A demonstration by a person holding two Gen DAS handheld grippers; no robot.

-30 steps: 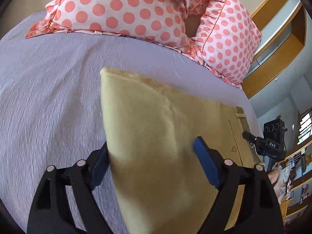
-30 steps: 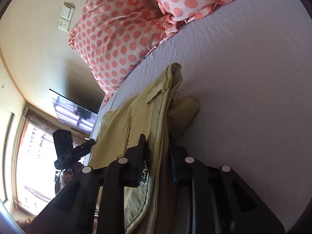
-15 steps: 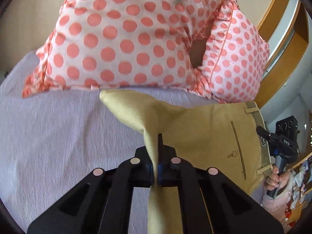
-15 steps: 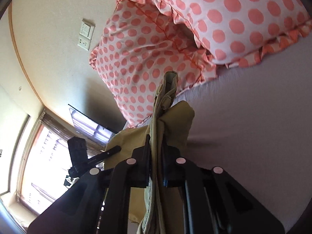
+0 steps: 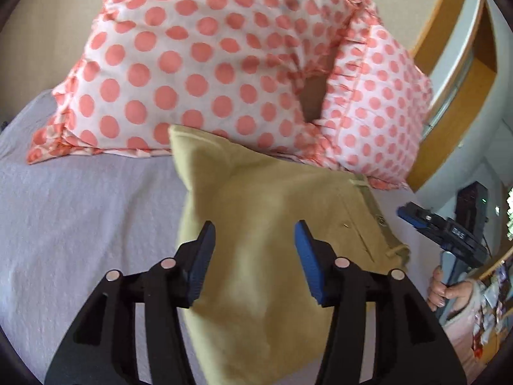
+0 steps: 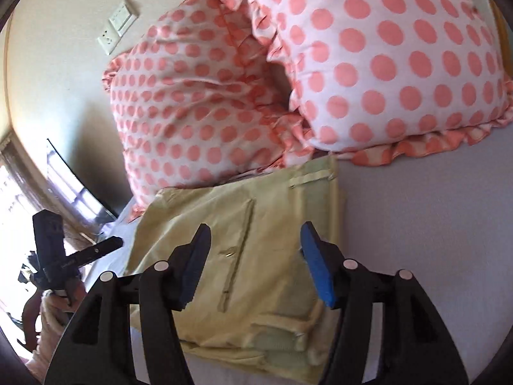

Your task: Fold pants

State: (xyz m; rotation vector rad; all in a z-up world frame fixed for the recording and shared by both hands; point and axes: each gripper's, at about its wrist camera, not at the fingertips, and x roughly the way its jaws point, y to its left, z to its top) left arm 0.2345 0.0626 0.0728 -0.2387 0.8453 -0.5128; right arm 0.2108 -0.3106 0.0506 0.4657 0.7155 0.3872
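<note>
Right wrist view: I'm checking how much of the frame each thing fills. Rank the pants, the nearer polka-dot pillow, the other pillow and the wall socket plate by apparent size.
1. Nearer polka-dot pillow, other pillow and pants: too alike to rank, and fisheye nearness distorts them.
2. Wall socket plate, clearly smallest.

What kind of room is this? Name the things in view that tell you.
Most likely a bedroom. The pants lie on a bed with a lilac sheet, two polka-dot pillows lean against the wall, and a wall switch sits beside them.
</note>
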